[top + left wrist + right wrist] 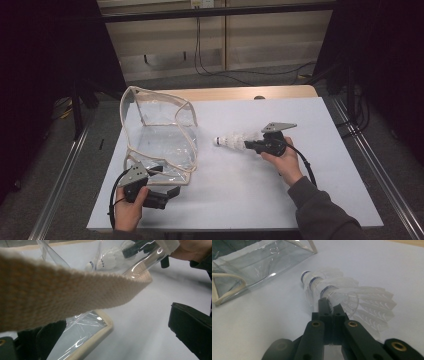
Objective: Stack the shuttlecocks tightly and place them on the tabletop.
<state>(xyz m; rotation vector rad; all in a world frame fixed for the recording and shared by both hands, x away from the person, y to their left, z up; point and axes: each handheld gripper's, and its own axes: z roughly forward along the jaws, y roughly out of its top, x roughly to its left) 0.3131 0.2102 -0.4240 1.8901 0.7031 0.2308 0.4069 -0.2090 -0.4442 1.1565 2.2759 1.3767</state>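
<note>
Right hand-held gripper (329, 305) pinches stacked shuttlecocks (332, 288) — near bag (259, 263).

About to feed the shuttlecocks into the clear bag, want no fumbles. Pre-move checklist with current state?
1. Right gripper holds the load: ok. Its jaws are shut on the rim of the rearmost of the stacked shuttlecocks.
2. Stack intact: ok. Three nested, corks pointing toward the clear bag.
3. Bag mouth held open: cannot tell. The bag stands up, but how its opening faces the stack is unclear.
4. Left gripper grips the bag: not ok. The webbing strap lies across its view, and its jaws stand wide apart.
5. Path clear: ok. Bare white table mat between corks and bag.
</note>
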